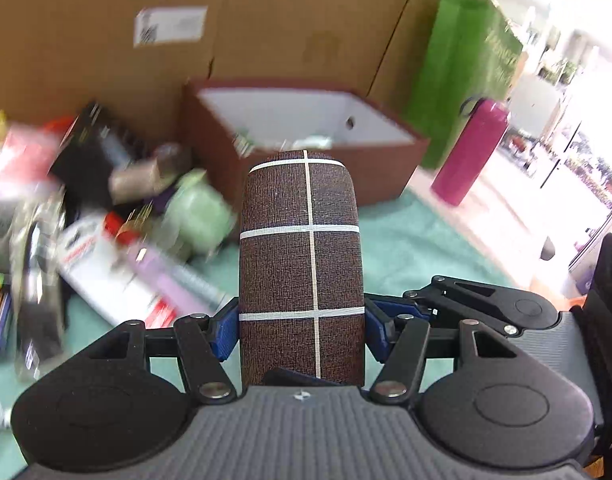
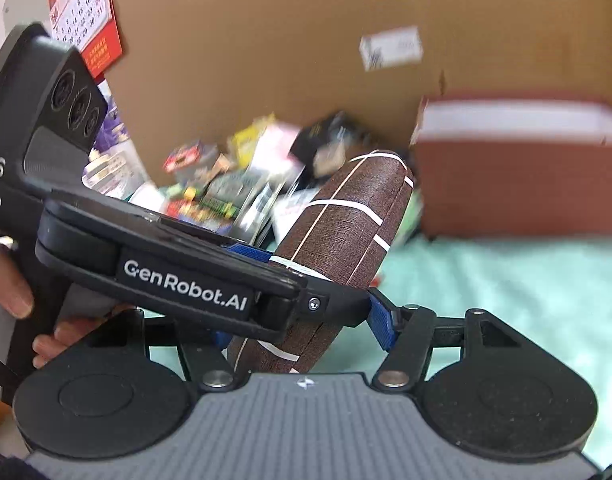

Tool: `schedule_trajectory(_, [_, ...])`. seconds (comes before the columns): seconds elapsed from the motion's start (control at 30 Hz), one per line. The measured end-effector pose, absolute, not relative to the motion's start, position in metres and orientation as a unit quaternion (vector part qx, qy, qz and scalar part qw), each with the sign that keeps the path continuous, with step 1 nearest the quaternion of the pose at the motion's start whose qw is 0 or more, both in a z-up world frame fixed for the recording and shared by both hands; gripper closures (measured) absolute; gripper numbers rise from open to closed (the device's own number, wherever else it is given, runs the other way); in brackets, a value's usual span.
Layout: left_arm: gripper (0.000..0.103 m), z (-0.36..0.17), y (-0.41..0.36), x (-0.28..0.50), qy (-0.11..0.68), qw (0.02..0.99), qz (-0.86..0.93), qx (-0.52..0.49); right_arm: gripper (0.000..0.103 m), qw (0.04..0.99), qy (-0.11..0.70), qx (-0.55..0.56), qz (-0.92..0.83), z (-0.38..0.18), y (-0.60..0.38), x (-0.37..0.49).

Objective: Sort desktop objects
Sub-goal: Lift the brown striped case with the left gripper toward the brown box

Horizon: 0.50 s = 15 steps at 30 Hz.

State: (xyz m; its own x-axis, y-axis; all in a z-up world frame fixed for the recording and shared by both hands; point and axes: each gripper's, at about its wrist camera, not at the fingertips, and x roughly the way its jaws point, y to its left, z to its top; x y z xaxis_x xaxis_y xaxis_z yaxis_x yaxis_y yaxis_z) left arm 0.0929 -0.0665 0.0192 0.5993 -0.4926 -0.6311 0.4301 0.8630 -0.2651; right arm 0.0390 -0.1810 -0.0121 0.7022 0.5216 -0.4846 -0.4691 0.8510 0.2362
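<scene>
A brown fabric-textured case with white grid lines [image 1: 301,264] is clamped between the blue pads of my left gripper [image 1: 301,322], held above the teal cloth. In the right wrist view the same case [image 2: 345,236] points toward the pile, with the left gripper's body [image 2: 186,276] crossing in front of my right gripper [image 2: 302,330]. The right gripper's blue pad [image 2: 379,320] sits beside the case's lower end; its left pad is mostly hidden, so its hold is unclear. A brown open box with white lining [image 1: 306,136] stands just beyond the case.
A blurred pile of packets, boxes and a pale green item [image 1: 198,216] lies left of the box. Large cardboard [image 1: 266,20] forms the back wall. A magenta bottle [image 1: 471,152] and green bag [image 1: 461,64] stand at right. Teal cloth [image 2: 505,280] covers the table.
</scene>
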Motion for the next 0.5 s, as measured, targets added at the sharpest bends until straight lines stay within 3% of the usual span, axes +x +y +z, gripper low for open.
schedule_trajectory(0.27, [0.040, 0.072, -0.130, 0.167, 0.297, 0.902, -0.305, -0.071, 0.039, 0.959, 0.200, -0.024, 0.199, 0.054, -0.239, 0.087])
schedule_trajectory(0.5, [0.040, 0.072, -0.183, 0.251, 0.332, 0.880, -0.317, -0.123, 0.040, 0.962, 0.220, -0.040, 0.154, 0.074, -0.296, 0.166])
